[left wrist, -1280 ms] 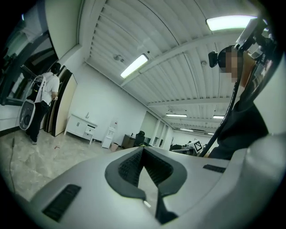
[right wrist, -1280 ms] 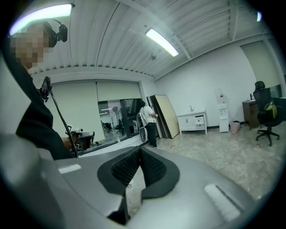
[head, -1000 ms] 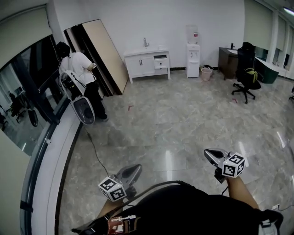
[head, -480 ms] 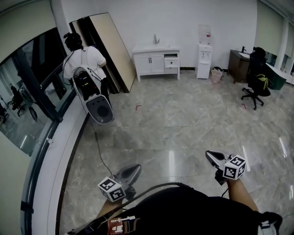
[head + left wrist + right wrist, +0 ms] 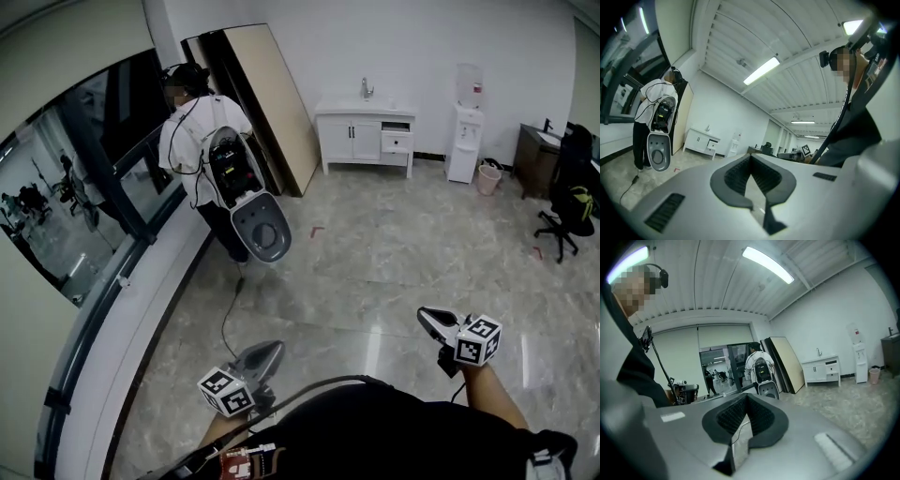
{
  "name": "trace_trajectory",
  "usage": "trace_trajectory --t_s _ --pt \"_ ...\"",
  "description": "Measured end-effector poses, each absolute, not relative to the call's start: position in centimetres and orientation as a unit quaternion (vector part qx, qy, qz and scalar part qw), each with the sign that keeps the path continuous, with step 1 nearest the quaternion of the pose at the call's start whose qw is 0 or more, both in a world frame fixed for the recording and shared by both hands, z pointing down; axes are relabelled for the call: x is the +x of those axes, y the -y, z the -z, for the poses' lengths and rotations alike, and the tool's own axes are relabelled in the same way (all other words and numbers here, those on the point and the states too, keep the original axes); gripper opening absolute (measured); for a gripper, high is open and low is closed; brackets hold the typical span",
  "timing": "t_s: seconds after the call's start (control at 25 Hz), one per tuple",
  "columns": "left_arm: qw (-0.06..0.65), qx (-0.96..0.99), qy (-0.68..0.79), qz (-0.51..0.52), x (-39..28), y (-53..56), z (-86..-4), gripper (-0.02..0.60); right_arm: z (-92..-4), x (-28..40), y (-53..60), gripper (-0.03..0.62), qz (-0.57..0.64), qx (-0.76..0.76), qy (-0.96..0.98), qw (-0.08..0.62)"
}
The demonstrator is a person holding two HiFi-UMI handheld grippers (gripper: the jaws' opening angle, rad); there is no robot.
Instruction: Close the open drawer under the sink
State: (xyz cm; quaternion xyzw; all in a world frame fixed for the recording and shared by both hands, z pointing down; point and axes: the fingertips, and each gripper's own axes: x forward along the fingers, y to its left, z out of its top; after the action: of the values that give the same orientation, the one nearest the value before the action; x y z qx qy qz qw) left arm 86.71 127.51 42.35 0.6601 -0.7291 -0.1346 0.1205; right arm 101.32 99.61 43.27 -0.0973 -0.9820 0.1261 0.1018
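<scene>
While the left gripper (image 5: 275,346) and right gripper (image 5: 425,313) have fingers clenched, empty, the drawer (image 5: 397,127) — dark inside — juts out.

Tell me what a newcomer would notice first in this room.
A person in a white shirt with gear on their back stands by the window at left. At the back is the sink cabinet, its upper right drawer pulled out. Nearest, the left gripper and right gripper are shut and empty.
</scene>
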Motion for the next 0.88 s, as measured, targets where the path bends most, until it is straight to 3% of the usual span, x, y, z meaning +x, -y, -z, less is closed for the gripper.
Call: trace_trajectory --t_s 0.44,0.88 --pt "0.1 0.637 0.753 0.131 80.4 -110.6 -39.7 -0.003 -42.0 92.1 -82.3 0.002 -0.112 -0.135 0.98 0.096" --pt "0.121 0.65 0.737 0.144 72.8 -102.7 -41.4 -0.003 -43.8 87.3 -74.5 0.002 -0.132 -0.099 0.98 0.11"
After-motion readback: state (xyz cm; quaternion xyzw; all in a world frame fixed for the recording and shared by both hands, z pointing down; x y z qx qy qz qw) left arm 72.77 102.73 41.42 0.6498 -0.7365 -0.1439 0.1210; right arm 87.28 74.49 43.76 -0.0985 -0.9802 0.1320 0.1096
